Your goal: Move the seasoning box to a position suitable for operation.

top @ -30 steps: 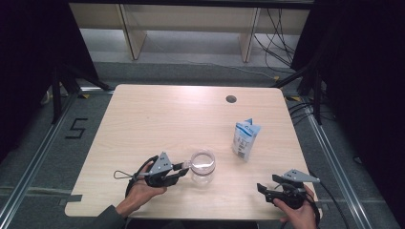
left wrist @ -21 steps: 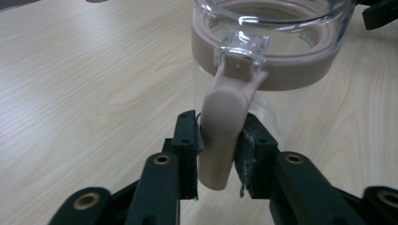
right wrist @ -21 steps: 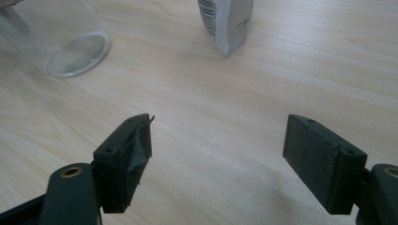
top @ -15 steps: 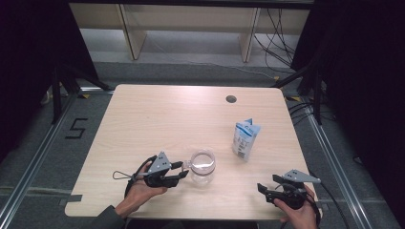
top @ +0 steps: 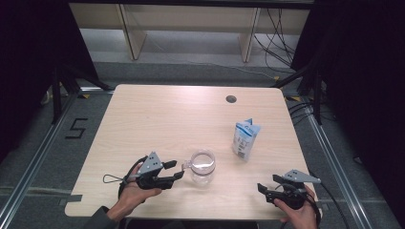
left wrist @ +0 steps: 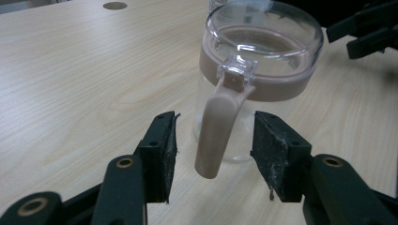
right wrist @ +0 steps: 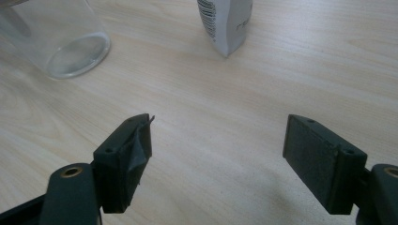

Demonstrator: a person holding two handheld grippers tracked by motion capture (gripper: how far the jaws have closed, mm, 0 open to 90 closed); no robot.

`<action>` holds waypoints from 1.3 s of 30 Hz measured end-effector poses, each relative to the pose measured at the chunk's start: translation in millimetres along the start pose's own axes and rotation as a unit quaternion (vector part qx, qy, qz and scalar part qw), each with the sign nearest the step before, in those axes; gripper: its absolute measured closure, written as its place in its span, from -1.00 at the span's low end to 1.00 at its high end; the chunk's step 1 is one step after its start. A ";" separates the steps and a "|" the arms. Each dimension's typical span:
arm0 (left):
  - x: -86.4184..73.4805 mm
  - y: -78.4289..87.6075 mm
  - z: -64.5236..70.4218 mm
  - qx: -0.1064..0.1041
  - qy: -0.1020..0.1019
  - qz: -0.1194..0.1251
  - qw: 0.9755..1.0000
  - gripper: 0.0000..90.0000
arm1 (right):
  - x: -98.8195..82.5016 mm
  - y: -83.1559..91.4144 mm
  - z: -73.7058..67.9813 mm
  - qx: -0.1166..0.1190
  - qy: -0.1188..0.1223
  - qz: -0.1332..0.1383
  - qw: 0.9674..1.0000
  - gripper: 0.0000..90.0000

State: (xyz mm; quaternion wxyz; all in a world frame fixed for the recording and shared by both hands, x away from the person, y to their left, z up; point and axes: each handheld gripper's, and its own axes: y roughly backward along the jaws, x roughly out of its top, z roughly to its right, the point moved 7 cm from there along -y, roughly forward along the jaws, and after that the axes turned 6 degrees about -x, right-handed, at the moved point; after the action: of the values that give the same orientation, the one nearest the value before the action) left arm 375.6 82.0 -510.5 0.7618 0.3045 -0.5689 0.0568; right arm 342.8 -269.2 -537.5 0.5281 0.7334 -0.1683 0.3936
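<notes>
The left gripper [left wrist: 215, 140], jaws just opening around the clear glass jug's beige handle [left wrist: 217, 129], could knock the jug over while withdrawing.

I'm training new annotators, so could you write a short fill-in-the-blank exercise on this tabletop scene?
1. The clear jug has a pinkish ____ that hangs between the open jaws of the left gripper.
2. The jug's lid is ____, so you can see through it.
3. The right gripper holds ____.
4. The small carton stands ____ on the table.

Missing words: handle; transparent; nothing; upright
</notes>
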 end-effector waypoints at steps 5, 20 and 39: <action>4.6 6.7 1.0 -0.003 0.019 0.011 1.000 0.23 | 2.2 -1.0 3.0 -0.004 0.024 0.013 1.000 -0.44; 25.9 12.3 9.3 -0.010 0.021 0.047 0.999 0.49 | 2.5 -1.8 3.6 -0.002 0.025 0.013 1.000 -0.44; 37.4 -0.5 11.3 0.003 -0.002 0.032 0.999 0.85 | 1.1 -2.4 8.7 0.002 0.022 0.012 1.000 -0.44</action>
State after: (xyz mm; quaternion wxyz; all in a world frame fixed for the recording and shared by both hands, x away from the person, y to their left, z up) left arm 379.4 66.0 -475.1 0.7574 0.2886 -0.5799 0.0823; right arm 348.5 -276.0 -539.4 0.5256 0.7235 -0.1651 0.4160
